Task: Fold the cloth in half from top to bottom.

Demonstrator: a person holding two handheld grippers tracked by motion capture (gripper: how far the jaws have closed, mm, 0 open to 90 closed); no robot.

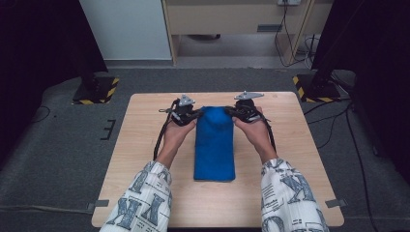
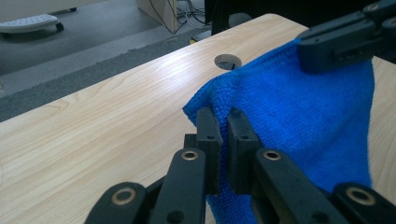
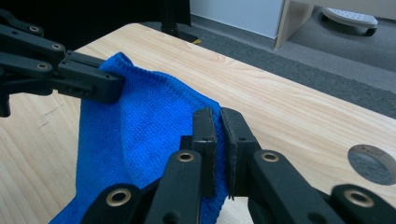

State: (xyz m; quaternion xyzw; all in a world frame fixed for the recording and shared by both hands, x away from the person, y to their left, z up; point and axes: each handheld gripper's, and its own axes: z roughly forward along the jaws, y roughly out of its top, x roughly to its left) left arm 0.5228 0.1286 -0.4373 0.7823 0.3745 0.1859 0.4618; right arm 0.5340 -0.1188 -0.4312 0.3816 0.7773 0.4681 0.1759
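Cloth: blue cloth (image 1: pixel 214 145) lies lengthwise on the tabletop (image 1: pixel 145 145), far end lifted for folding.
Left hand-held gripper (image 2: pixel 223 122): clenched on 1 far corner.
Right hand-held gripper (image 3: pixel 217 122): clenched on the other corner.

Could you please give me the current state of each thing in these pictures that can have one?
blue cloth: folded into a long strip on the table, far end lifted and pinched at both corners.
left gripper: shut on the blue cloth's corner.
right gripper: shut on the opposite corner.
table: level, bearing the cloth's near end.
cable hole: open, nothing through it.
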